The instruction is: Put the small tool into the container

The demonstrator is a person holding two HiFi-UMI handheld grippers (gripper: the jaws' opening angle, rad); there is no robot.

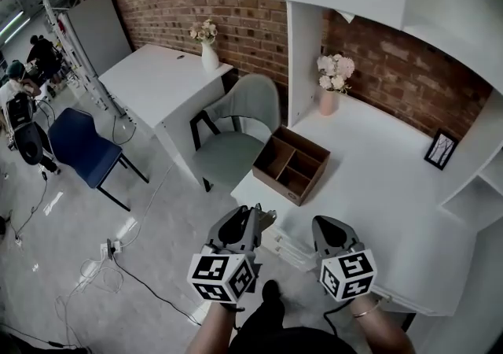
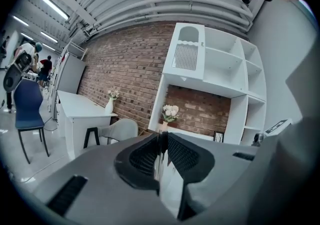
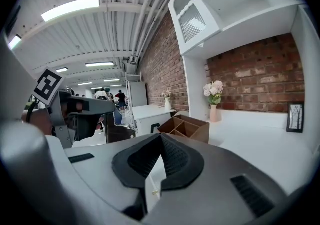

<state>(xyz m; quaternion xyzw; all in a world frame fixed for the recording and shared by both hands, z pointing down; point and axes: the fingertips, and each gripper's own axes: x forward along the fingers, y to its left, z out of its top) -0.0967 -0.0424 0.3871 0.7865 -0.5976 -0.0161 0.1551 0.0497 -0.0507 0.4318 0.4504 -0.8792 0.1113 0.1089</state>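
The container is a brown wooden box [image 1: 292,164] with open compartments, standing at the near left corner of the white desk [image 1: 377,179]; the right gripper view also shows this box [image 3: 185,128] ahead. My left gripper [image 1: 255,216] hangs just off the desk's front edge, short of the box. It is shut on a thin small tool [image 1: 269,218] whose end pokes past the tips. In the left gripper view the tool [image 2: 159,161] is a flat strip pinched between the pads of the left gripper [image 2: 161,141]. My right gripper [image 1: 330,226] hovers beside it over the desk edge, and its jaws [image 3: 160,139] are shut with nothing in them.
A vase of flowers [image 1: 334,81] and a picture frame [image 1: 441,149] stand at the back of the desk under white shelves. A grey-green chair [image 1: 236,132] is left of the box. Beyond are a second white table [image 1: 157,77], a blue chair [image 1: 82,148], floor cables and people far left.
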